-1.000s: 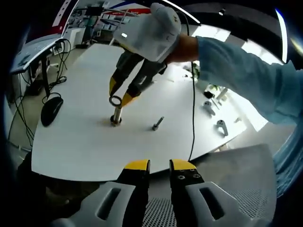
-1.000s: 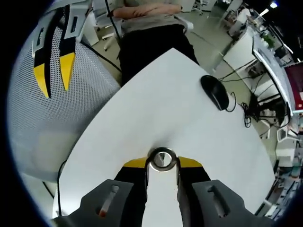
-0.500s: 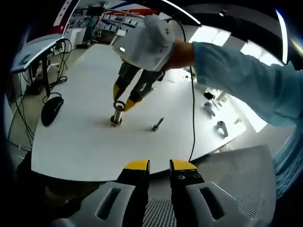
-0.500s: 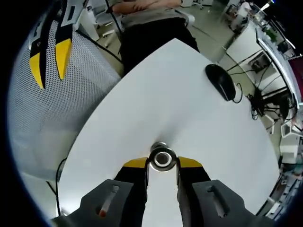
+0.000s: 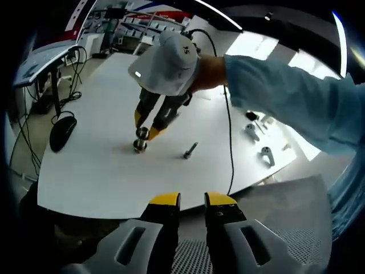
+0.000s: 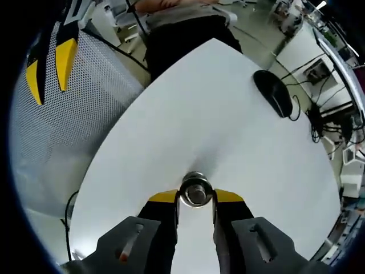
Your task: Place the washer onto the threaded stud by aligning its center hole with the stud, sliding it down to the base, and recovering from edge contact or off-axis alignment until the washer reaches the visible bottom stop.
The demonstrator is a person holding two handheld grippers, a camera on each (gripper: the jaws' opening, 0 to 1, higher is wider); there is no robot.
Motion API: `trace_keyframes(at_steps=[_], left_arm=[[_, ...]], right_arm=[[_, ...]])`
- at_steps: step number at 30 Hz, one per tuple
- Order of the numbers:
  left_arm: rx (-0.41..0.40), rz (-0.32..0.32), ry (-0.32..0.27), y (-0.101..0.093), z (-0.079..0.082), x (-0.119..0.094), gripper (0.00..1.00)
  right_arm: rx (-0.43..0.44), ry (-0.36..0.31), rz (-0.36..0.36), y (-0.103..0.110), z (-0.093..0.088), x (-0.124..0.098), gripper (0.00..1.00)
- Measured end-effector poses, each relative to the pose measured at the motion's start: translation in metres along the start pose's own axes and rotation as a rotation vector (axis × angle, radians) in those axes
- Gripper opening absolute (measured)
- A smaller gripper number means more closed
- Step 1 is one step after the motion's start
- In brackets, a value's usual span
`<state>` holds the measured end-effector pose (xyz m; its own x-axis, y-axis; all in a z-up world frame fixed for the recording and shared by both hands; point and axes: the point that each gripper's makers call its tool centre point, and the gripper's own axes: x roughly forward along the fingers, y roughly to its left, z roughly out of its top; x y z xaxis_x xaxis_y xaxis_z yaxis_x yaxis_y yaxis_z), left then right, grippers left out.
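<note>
On the white table (image 5: 97, 165) stands a short threaded stud (image 5: 139, 144) on a round base. My right gripper (image 5: 145, 128), held in a white-gloved hand, comes down over the stud from above. It is shut on the metal washer (image 5: 141, 133), which sits around the stud's upper part, well above the base. In the right gripper view the washer (image 6: 195, 191) lies flat between my right gripper's (image 6: 195, 197) yellow fingertips, with the stud's end filling its centre hole. My left gripper (image 5: 192, 200) hangs off the table's near edge, jaws a narrow gap apart and holding nothing.
A loose bolt (image 5: 190, 149) lies right of the stud. A black mouse (image 5: 61, 132) and cables sit at the table's left edge. Small metal parts (image 5: 267, 154) and a black cable (image 5: 231, 142) lie to the right. Perforated grey mesh (image 5: 285, 228) is under my left gripper.
My right gripper has come down with the washer, from above the stud's tip to around its upper part. The left gripper has stayed put.
</note>
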<state>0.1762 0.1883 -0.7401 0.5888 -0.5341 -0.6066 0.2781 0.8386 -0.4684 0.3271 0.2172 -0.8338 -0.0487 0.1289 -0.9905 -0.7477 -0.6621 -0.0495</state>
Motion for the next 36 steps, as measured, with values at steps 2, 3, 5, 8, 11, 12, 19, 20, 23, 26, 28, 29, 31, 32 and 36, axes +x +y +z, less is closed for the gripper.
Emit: trace_keyframes(at_steps=[2, 3, 5, 8, 11, 12, 19, 20, 23, 26, 28, 29, 31, 32, 36], left_arm=[[-0.001, 0.0, -0.001, 0.0, 0.0, 0.0, 0.15], [-0.001, 0.0, -0.001, 0.0, 0.0, 0.0, 0.15], [-0.002, 0.0, -0.002, 0.0, 0.0, 0.0, 0.15], [-0.003, -0.001, -0.003, 0.0, 0.001, 0.0, 0.15], [-0.004, -0.001, -0.003, 0.0, 0.001, 0.0, 0.15], [-0.004, -0.001, -0.003, 0.0, 0.0, 0.0, 0.15], [-0.003, -0.001, 0.001, -0.001, 0.0, 0.0, 0.15], [-0.003, -0.001, 0.001, -0.001, -0.001, 0.0, 0.15], [-0.001, -0.004, 0.002, -0.001, -0.001, 0.0, 0.15], [0.001, -0.007, 0.008, -0.002, -0.002, 0.0, 0.15], [0.002, -0.01, 0.006, -0.002, -0.001, 0.0, 0.15], [0.005, -0.012, 0.008, -0.003, -0.002, 0.001, 0.15], [0.012, -0.014, 0.013, -0.003, -0.002, 0.001, 0.16], [0.013, -0.015, 0.013, -0.003, -0.002, 0.001, 0.17], [0.025, -0.02, 0.016, -0.004, -0.002, 0.002, 0.19]], right_arm=[[0.007, 0.006, 0.004, 0.0, -0.001, 0.004, 0.24], [0.014, 0.007, 0.014, 0.0, -0.002, 0.008, 0.24], [0.017, 0.015, 0.02, 0.0, -0.004, 0.014, 0.24], [0.015, 0.019, 0.03, 0.0, -0.003, 0.021, 0.23], [0.013, 0.024, 0.038, 0.002, -0.001, 0.026, 0.23], [0.013, 0.025, 0.042, 0.003, 0.0, 0.027, 0.23], [0.018, 0.031, 0.048, 0.004, -0.002, 0.029, 0.24], [0.019, 0.027, 0.05, 0.004, -0.003, 0.029, 0.24], [0.069, 0.013, 0.046, 0.004, -0.004, 0.028, 0.25], [0.123, -0.03, 0.003, 0.004, -0.003, 0.02, 0.29], [0.172, -0.077, -0.011, 0.009, 0.0, 0.007, 0.35], [0.207, -0.104, -0.026, 0.01, -0.001, -0.003, 0.36], [0.261, -0.168, -0.053, 0.013, -0.002, -0.022, 0.37], [0.31, -0.195, -0.063, 0.014, -0.004, -0.031, 0.37], [0.487, -0.334, -0.121, 0.026, -0.015, -0.076, 0.37]])
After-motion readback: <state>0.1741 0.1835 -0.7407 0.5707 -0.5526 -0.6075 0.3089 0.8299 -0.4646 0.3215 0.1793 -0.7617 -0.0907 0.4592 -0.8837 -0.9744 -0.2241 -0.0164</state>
